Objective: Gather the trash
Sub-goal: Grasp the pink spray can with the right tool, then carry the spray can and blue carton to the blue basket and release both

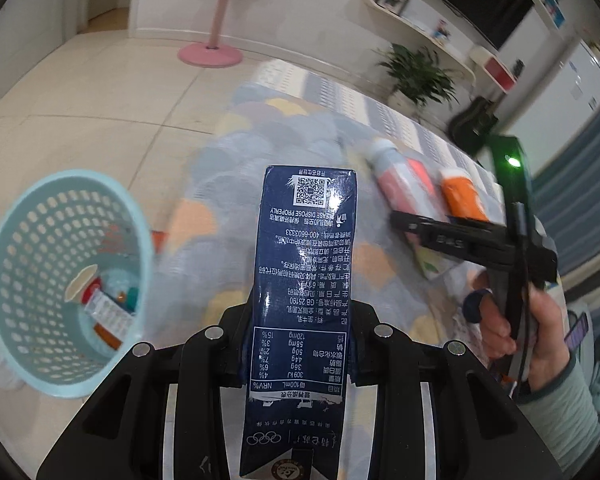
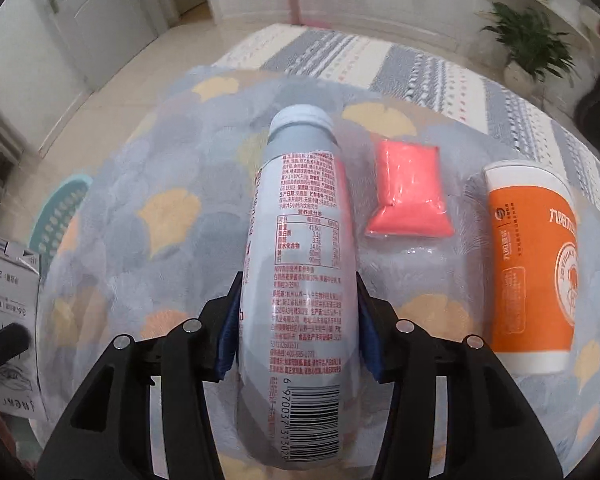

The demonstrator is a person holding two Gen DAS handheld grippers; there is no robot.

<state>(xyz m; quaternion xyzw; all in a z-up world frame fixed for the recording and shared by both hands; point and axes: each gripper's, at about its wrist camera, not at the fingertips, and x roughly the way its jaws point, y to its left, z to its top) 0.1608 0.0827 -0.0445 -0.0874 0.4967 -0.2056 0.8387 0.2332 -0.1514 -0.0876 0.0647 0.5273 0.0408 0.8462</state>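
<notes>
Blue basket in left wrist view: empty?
No. The blue basket already holds several pieces of trash at its bottom, including a printed wrapper and small red and teal items.

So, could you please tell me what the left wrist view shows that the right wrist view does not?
Only the left wrist view shows inside the blue basket, where trash already lies, and the left gripper clamping the navy carton. Only the right view shows the pink packet. Both show the grey bottle and orange cup.

Bare quilt (image 2: 148, 152) left of bottle (image 2: 296, 280); pouch (image 2: 408, 188), cup (image 2: 532, 264) right.
</notes>
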